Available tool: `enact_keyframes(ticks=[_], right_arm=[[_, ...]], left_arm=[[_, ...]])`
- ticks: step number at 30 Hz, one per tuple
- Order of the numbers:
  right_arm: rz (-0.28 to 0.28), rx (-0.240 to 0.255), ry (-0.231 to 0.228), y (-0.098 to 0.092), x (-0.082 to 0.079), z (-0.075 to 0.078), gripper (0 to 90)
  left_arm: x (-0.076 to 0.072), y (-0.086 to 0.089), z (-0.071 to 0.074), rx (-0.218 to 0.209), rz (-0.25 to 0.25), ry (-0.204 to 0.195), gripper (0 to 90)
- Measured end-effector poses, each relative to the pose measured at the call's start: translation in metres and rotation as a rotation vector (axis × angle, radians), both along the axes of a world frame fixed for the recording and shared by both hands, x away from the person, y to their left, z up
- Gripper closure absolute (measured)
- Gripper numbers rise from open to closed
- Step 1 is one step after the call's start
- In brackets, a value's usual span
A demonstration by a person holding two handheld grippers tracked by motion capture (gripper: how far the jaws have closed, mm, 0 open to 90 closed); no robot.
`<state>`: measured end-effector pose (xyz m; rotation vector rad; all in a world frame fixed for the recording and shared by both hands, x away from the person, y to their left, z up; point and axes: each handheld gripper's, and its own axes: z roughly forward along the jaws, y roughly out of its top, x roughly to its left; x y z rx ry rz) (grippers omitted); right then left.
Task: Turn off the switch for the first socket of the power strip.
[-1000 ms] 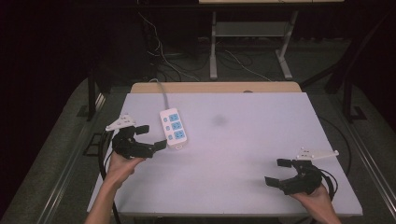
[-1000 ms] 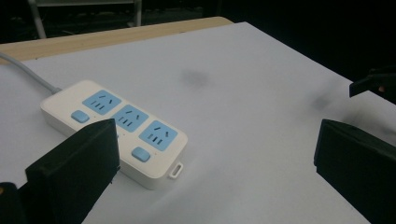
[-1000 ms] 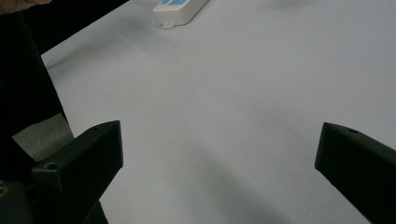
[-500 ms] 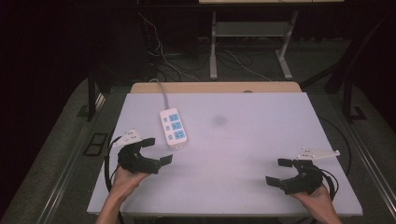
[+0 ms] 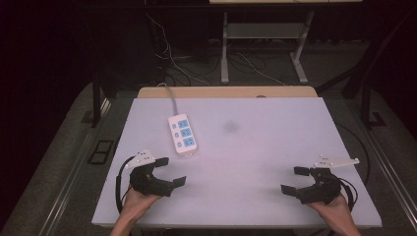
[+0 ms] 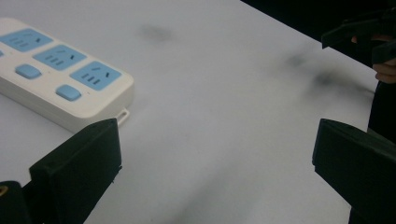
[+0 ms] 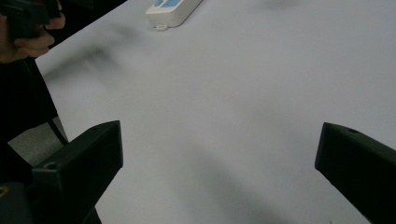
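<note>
White plastic power strip with blue sockets (image 5: 183, 135) lies flat on the pale desk (image 5: 255, 147), left of centre.

Its grey cord (image 5: 171, 98) runs off the far edge. The left tongs (image 5: 170, 170) sit near the strip's closer end, jaws spread wide, holding nothing; the right tongs (image 5: 295, 179) rest well apart at the near right, likewise spread.

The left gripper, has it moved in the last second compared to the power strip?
Yes. The left gripper has pulled back from beside the power strip toward the person's edge of the table; the strip itself has not shifted.
</note>
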<state>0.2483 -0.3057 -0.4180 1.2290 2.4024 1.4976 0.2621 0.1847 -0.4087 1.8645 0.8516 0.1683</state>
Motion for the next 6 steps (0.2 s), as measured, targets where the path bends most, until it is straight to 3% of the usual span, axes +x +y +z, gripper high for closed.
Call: enact_keyframes(ticks=[6], right_arm=[[-0.005, 0.0, 0.002, -0.0004, 0.0001, -0.0007, 0.6]], left_arm=[[-0.0022, -0.0026, -0.011, 0.015, -0.011, 0.022, 0.0]])
